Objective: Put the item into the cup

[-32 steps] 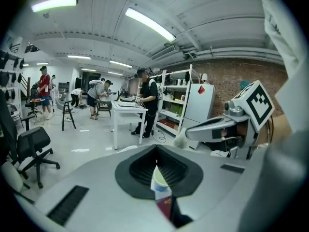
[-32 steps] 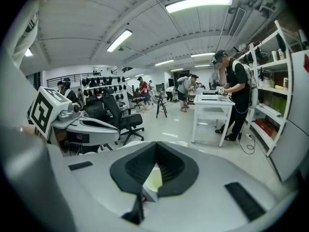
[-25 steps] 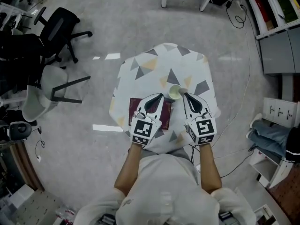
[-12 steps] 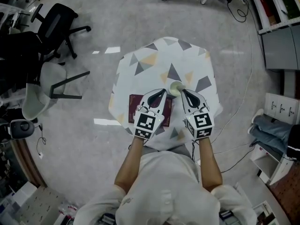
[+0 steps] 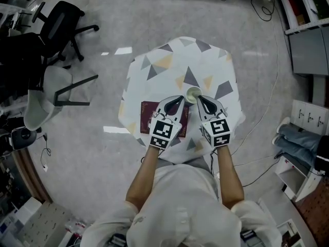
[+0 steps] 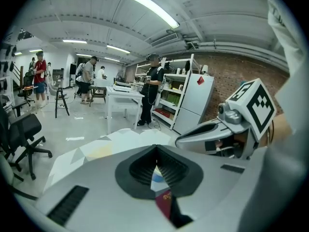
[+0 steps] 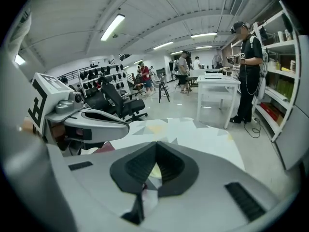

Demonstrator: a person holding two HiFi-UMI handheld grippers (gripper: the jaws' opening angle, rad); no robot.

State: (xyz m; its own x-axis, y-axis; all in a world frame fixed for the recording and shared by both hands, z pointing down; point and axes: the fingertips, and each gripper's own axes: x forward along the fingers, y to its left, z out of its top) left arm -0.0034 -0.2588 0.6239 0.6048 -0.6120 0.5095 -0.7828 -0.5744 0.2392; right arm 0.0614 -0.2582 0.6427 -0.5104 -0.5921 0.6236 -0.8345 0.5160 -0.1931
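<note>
Two grippers: the left gripper (image 5: 178, 100) and the right gripper (image 5: 200, 99) hang side by side over the table, their tips angled toward each other.
Left jaws: tips drawn together with only a thin slit behind them, and nothing held.
Right jaws: likewise closed to a slit, and empty.
Cup: a small pale round paper cup (image 5: 194, 93) stands upright just beyond and between the two tips. Whether either tip touches it cannot be made out.
Item: a dark red flat rectangular booklet (image 5: 153, 115) lies on the cloth partly under the left gripper, near the cup and to its left. No other loose thing shows, so I judge it the thing to move.
Step in hand: approach. The booklet is not yet lifted.
Next move: the left jaws likely need to open and come down on an edge of the booklet. It lies flush on the cloth, so it may be hard to pinch. The right gripper could steady the light cup.
Table: a small table under a white cloth printed with grey and yellow triangles (image 5: 169, 73).
Edges: the booklet lies close to the near edge, and a push could slide it off.
Open room: the far half of the cloth is bare, and the black office chairs (image 5: 61, 24) stand well apart at the left.
</note>
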